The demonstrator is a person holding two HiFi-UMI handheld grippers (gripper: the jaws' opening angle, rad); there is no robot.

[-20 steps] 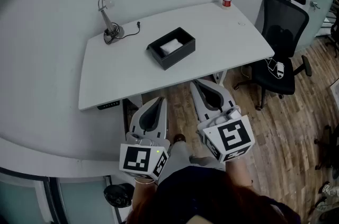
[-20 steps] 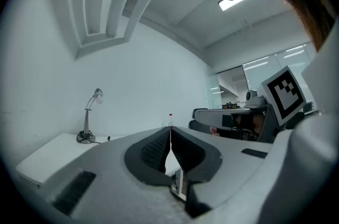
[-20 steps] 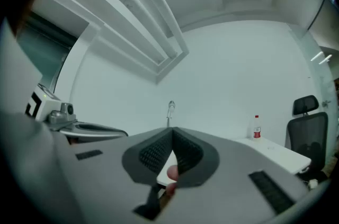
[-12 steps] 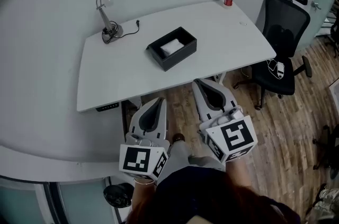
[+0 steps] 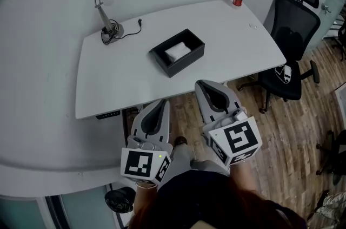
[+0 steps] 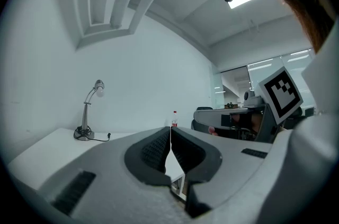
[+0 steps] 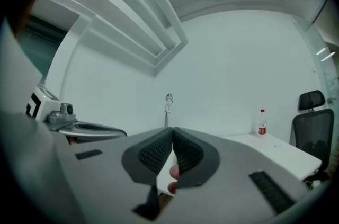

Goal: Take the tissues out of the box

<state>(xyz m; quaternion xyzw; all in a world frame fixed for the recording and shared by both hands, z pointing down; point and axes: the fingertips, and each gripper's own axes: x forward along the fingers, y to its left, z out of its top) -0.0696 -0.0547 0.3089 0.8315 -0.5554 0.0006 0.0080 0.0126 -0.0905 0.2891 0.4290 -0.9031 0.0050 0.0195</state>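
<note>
your left gripper (image 5: pixel 161 104) and right gripper (image 5: pixel 206 85) sit closed, empty, off the desk (image 5: pixel 108 79) near edge; unopened, you'll shove the box (image 5: pixel 186 62).

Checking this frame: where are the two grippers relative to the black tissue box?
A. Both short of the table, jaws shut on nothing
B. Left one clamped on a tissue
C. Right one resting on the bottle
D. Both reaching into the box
A: the head view shows the left gripper and right gripper over the floor, short of the table. The box holds its tissues, and both gripper views show jaws together, empty.
</note>
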